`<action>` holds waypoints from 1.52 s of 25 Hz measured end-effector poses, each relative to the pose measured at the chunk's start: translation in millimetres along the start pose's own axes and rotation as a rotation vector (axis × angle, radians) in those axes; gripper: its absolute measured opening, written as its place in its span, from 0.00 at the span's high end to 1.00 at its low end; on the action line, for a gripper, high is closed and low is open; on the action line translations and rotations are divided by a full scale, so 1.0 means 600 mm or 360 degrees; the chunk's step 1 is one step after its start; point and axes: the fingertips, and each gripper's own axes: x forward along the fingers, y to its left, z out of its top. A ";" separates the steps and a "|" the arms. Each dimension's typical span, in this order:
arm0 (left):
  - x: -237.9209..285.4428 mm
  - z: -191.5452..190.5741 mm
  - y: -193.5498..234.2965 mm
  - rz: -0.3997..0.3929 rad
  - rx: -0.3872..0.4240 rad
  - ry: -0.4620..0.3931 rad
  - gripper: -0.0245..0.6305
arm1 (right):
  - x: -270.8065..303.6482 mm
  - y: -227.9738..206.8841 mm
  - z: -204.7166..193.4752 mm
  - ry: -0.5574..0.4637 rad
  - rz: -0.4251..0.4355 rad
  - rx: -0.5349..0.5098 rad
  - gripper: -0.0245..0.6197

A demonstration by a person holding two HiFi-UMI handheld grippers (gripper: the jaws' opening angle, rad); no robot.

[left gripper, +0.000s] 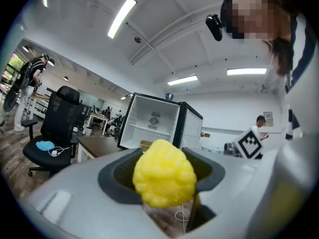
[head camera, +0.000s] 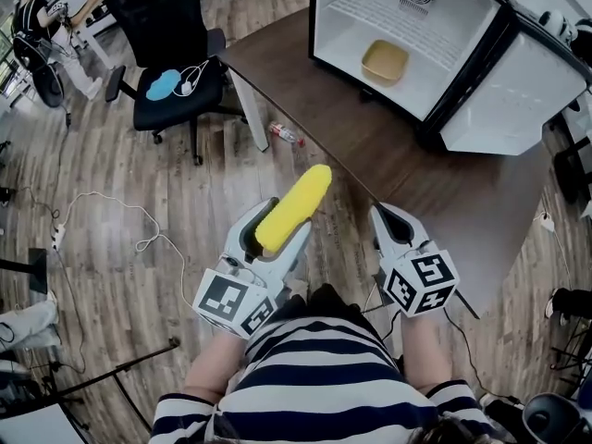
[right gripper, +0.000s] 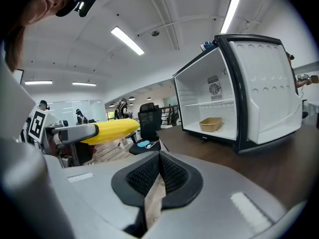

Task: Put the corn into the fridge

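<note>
The corn (head camera: 294,207) sits clamped between the fingers of the left gripper (head camera: 282,220), its yellow tip poking out well past the fingertips and pointing toward the open fridge (head camera: 370,7) that stands on the dark table (head camera: 370,155). From the head view the right gripper (head camera: 387,218) hangs just beside the left one over the table's near edge, fingers together and empty. Far beyond both sets of fingertips a shallow yellow tray (head camera: 385,61) rests on the fridge floor, the door (head camera: 513,100) swung wide to the right. In the left gripper view the corn (left gripper: 164,178) fills the space between the two dark pads, gripped from both sides, and the fridge (left gripper: 154,121) shows straight ahead above it. In the right gripper view the right gripper (right gripper: 159,176) has its ribbed pads pressed together with nothing between them; the corn (right gripper: 112,130) shows off to the left of them, held level in the left gripper (right gripper: 75,132), and the fridge (right gripper: 234,93) with its tray (right gripper: 210,124) stands ahead to the right.
</note>
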 end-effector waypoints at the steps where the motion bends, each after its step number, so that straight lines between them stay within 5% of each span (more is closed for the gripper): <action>1: 0.002 0.002 0.007 -0.0016 -0.0003 0.0003 0.96 | 0.005 0.002 0.001 0.0005 -0.0012 0.0004 0.97; 12: 0.074 0.007 0.034 -0.0127 -0.0042 -0.0001 0.96 | 0.055 -0.034 0.021 0.0026 -0.0067 0.0011 0.97; 38: 0.296 0.042 0.041 -0.0049 -0.0046 -0.0041 0.96 | 0.147 -0.195 0.084 -0.0041 0.0093 0.0009 0.97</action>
